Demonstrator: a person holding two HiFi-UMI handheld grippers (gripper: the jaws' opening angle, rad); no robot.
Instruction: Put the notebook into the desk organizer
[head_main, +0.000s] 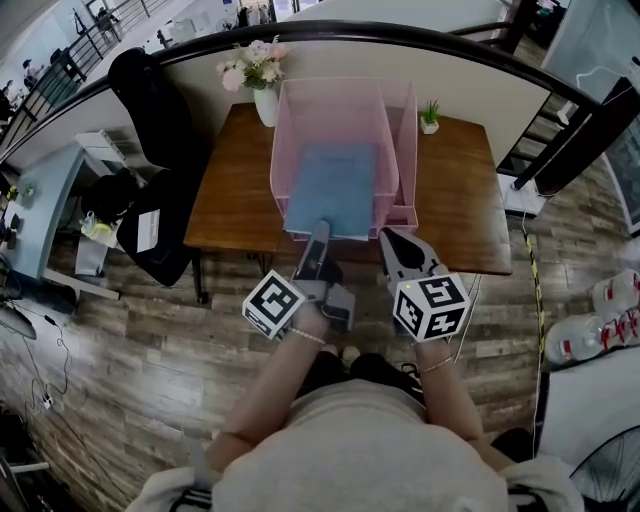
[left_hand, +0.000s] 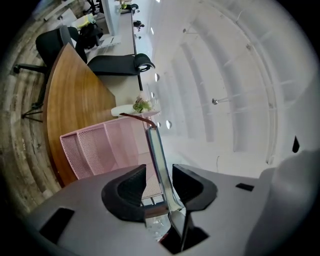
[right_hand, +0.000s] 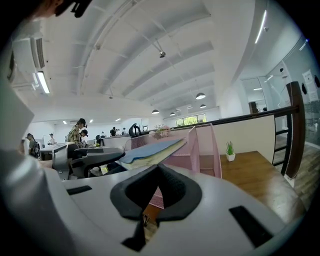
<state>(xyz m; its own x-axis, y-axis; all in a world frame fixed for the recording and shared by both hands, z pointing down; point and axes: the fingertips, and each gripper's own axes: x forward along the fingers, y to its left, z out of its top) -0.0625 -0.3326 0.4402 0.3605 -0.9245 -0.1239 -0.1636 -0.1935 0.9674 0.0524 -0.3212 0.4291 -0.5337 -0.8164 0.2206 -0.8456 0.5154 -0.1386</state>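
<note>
Down onto a brown wooden tabletop, with a pink mesh organizer standing square in the middle. Inside its wide compartment, cover up: the blue notebook, near edge poking out past the organizer's front toward the person.

Right at that near edge, the left tool, spread wide, and plainly so in the left gripper view. Notebook edge-on between the two black pads, close up against one of them, a clear gap on the side of the other. No squeeze on it.

Just alongside, the right tool, over the front edge of the tabletop, beside the notebook and apart from it. Pinched together, pads meeting in a V in the right gripper view, nothing caught between them. Beyond and above those pads, the notebook's blue cover and pale page block, jutting from the pink mesh.

Behind the organizer, at the back left of the tabletop, a white vase of pale flowers. At the back right, a small green potted plant. Off to the left on the plank floor, a black office chair.
</note>
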